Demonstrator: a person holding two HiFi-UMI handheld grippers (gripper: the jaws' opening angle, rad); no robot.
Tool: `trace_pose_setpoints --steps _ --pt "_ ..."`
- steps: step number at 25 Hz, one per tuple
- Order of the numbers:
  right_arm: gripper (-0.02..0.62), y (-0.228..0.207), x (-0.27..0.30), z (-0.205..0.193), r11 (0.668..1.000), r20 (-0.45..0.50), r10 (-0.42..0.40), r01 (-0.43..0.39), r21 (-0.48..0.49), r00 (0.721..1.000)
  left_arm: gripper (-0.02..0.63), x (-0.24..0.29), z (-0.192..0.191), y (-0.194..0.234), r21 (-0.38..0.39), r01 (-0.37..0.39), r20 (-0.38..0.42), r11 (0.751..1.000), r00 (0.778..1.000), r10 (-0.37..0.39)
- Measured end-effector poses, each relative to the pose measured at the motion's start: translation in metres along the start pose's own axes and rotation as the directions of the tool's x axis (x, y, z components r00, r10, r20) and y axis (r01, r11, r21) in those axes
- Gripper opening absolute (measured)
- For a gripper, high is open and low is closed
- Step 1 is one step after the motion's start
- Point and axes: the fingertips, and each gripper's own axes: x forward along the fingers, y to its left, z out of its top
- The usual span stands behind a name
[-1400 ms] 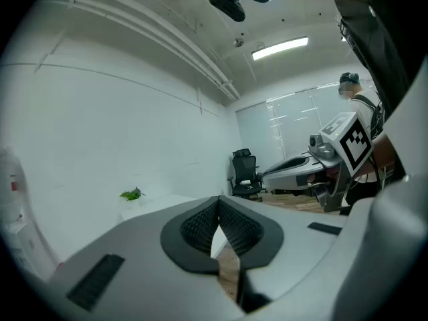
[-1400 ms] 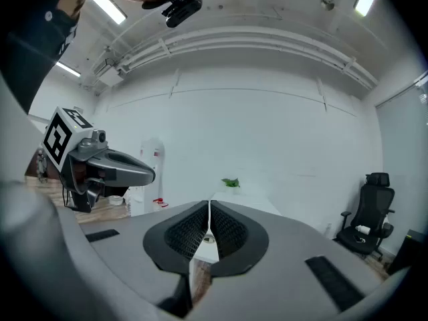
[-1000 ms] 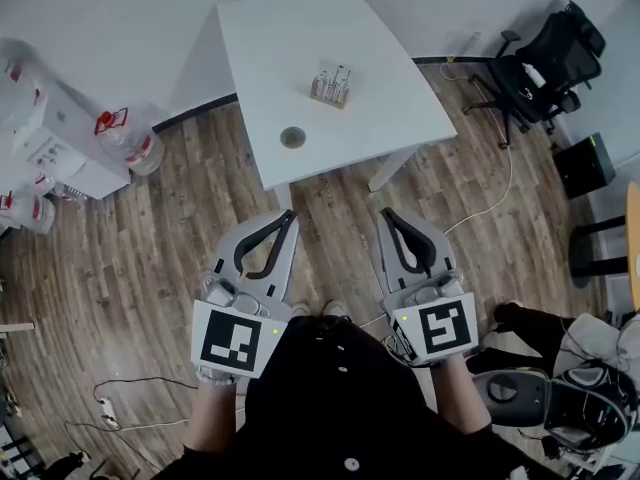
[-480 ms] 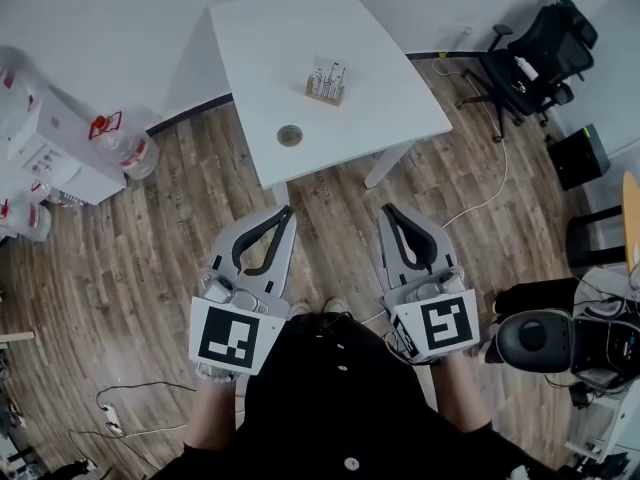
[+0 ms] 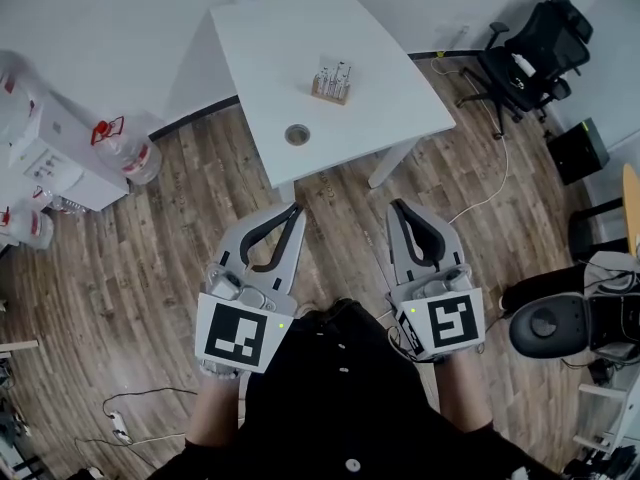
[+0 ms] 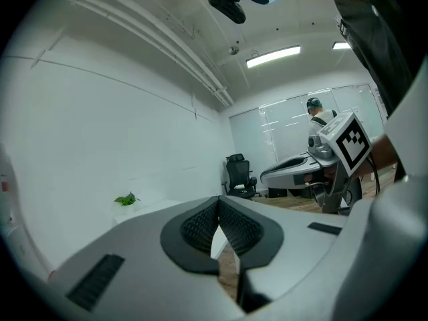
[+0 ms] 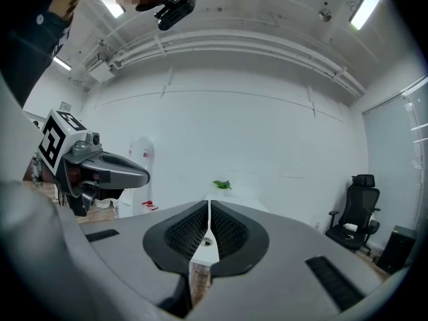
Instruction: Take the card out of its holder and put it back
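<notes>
Left hand-held gripper and right hand-held gripper closed, empty; holder upper centre. A hasty reach could topple it.

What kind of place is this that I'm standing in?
Most likely an office or lab workroom: a white table stands on a wood-look floor, a black swivel office chair sits at the right, and large water jugs stand at the left.

Bright, even light; fisheye edges
</notes>
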Motion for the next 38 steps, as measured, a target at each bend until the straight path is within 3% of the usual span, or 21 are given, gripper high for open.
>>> trace_pose_setpoints --steps 7,17,38 --pt "0.046 0.0 -0.005 -0.006 0.999 -0.019 -0.044 0.044 0.008 0.999 0.015 -0.002 -0.003 0.0 -0.004 0.026 0.008 1.0 1.0 -0.026" --pt "0.046 -0.032 0.014 -0.015 0.999 0.005 -0.041 0.041 0.0 0.999 0.014 0.03 -0.001 0.012 0.029 -0.009 0.018 1.0 1.0 0.009" --pt "0.046 -0.151 0.175 -0.024 0.989 0.004 0.145 -0.145 0.0 0.989 0.015 0.192 0.006 0.088 0.003 -0.158 -0.037 0.988 0.987 0.158"
